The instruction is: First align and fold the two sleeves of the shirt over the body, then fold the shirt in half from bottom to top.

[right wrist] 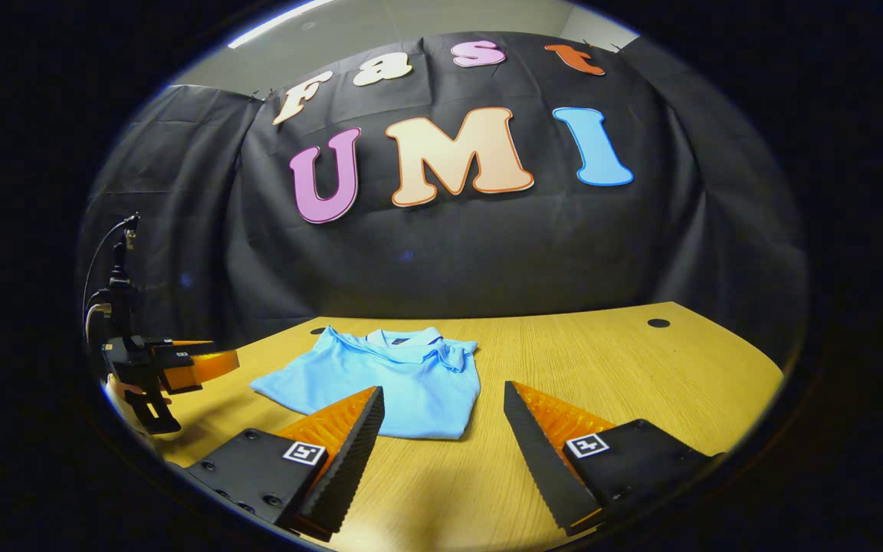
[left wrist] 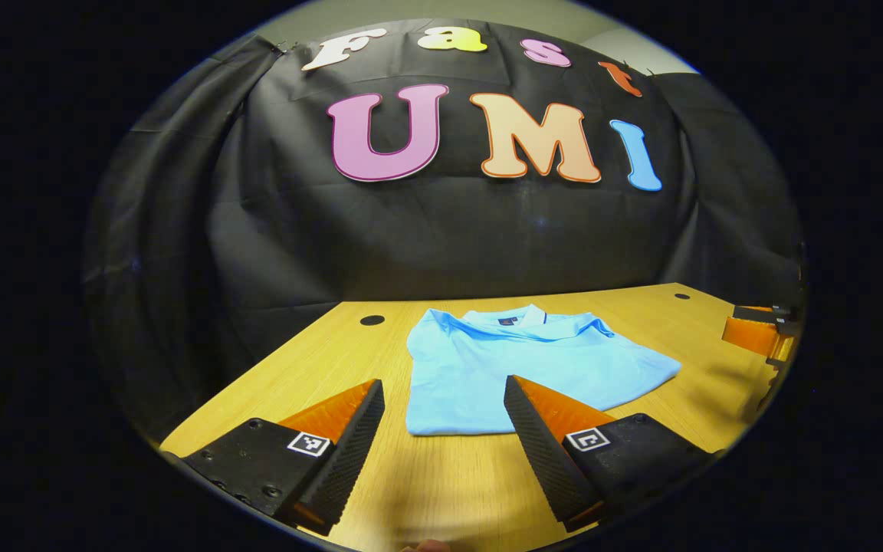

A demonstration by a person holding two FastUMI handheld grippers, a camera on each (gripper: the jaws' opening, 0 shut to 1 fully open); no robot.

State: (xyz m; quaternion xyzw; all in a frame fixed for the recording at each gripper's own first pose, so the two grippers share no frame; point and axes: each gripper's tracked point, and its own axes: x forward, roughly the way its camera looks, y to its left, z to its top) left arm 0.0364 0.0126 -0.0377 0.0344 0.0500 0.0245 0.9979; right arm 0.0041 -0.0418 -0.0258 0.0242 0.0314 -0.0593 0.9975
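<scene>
Blue shirt (left wrist: 518,368), one, lies on one wooden table (left wrist: 687,406); two tools, left tool (left wrist: 444,402) and right tool (right wrist: 444,406), gape empty.

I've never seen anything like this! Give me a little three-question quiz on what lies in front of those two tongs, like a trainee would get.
1. True or false: the left tongs and the right tongs are both clamped on the blue shirt.
2. The shirt lies on: A) a wooden table; B) a chair; C) the floor.
3. Fill in: the shirt's collar lies at the end nearer the black ___.
Key: 1 false, both stand open, off the shirt; 2 A; 3 cloth wall.
</scene>
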